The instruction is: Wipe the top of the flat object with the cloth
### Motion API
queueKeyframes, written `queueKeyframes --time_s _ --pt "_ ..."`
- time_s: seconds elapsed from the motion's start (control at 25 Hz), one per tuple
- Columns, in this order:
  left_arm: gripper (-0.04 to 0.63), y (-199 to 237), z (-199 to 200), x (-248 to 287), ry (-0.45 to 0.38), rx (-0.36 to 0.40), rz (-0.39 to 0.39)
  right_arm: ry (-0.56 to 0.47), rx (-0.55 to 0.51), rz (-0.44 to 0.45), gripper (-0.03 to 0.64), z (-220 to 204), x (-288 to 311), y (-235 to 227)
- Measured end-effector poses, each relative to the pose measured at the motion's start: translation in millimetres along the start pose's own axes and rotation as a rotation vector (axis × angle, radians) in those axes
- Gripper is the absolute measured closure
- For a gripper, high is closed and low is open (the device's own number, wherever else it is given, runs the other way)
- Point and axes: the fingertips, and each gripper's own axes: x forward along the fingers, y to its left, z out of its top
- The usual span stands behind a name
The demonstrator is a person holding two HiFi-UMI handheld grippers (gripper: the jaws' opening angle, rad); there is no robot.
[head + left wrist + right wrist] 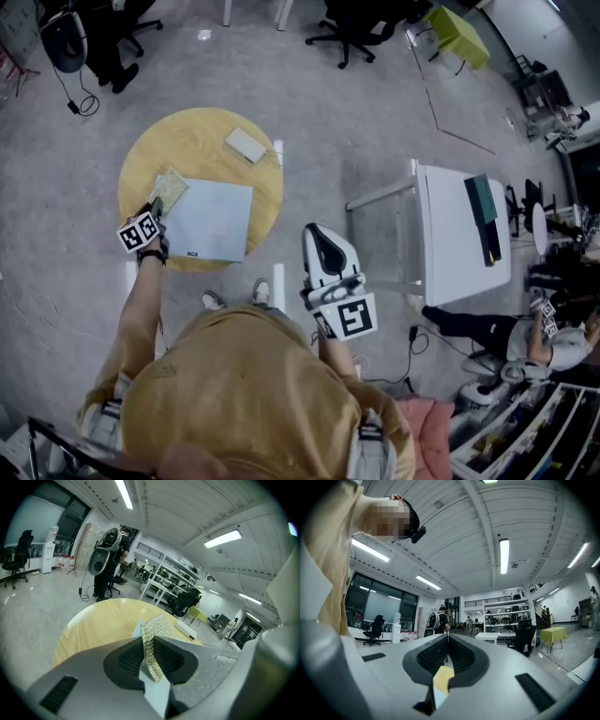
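Hiding part of the cloth (159, 626), left tongs (149, 645) clamped on it

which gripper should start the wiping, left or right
Left. The left hand-held gripper is shut on the cloth, right at a corner of the flat board on the round table. The right hand-held gripper is shut on nothing, off past the table's edge.
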Motion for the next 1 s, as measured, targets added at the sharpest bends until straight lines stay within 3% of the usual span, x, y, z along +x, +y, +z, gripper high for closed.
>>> queueKeyframes --time_s 0.6,1.0 --pt "0.534 36 9 -9 -0.038 -0.047 0.018 0.014 -0.007 -0.034 0.615 -2 1 9" --pt "0.534 40 33 -20 -0.132 -0.047 0.023 0.002 -0.015 -0.044 0.615 1 -9 7"
